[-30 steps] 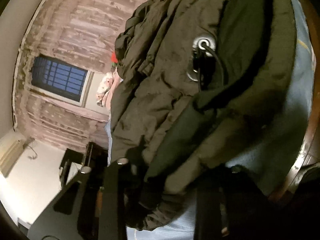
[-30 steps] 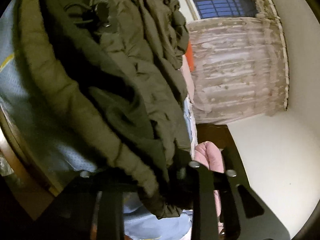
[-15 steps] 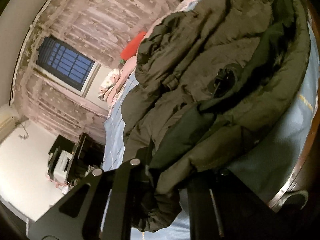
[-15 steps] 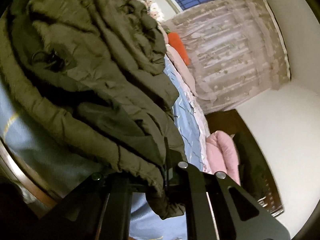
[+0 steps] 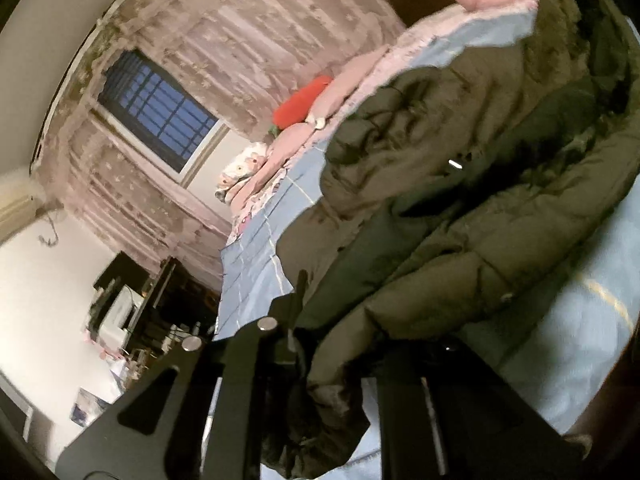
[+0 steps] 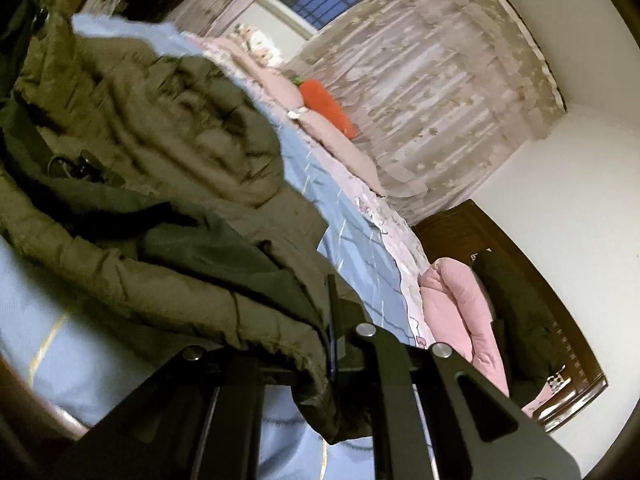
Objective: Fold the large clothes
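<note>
A big olive-green padded jacket lies crumpled on a bed with a light blue sheet. My left gripper pinches the jacket's near edge, and dark fabric hangs below its fingers. Its jaws are opening slightly with the cloth still pressed between them. In the right wrist view the same jacket stretches away to the left. My right gripper is shut on another part of that near hem. Both hold the edge lifted above the sheet.
A red carrot-shaped cushion and pink bedding lie along the far side of the bed. A folded pink quilt sits by the dark wooden headboard. Curtains frame a barred window. A cluttered desk stands at the left wall.
Both grippers have risen with the jacket's edge and rolled. The jacket now sits farther below the cameras, and more of the bed and room shows.
</note>
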Demonstrator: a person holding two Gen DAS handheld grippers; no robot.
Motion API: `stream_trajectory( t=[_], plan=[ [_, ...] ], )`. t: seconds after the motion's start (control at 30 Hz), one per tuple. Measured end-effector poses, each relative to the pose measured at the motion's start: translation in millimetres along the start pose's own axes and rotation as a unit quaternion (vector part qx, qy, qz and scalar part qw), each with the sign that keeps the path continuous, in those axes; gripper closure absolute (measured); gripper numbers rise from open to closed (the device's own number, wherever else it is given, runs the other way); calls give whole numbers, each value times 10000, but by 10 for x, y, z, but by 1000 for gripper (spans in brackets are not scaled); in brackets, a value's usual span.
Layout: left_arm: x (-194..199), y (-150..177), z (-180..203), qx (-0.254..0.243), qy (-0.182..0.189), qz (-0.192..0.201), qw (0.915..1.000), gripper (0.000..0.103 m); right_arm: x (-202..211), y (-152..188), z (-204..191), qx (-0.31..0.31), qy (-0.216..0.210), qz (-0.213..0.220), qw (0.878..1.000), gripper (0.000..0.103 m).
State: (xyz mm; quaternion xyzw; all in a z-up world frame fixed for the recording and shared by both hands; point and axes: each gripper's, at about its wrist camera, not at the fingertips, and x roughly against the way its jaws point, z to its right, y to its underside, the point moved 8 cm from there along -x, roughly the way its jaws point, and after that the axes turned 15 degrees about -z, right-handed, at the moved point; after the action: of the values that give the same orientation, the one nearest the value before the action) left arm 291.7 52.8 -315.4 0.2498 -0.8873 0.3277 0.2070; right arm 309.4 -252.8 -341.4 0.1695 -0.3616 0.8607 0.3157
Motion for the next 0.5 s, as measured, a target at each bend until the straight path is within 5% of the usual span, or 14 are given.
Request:
stream_trajectory(
  t=[0.3,0.5],
  plan=[
    [-432,-605,-557,770,376,-169,9962,86,-256,-650,399,-662,-305,156,9972,94],
    [-1012,-1097,-767,956,599,-337,9931,84,-799,-1209,502,-905,-506,21,9946,94]
  ],
)
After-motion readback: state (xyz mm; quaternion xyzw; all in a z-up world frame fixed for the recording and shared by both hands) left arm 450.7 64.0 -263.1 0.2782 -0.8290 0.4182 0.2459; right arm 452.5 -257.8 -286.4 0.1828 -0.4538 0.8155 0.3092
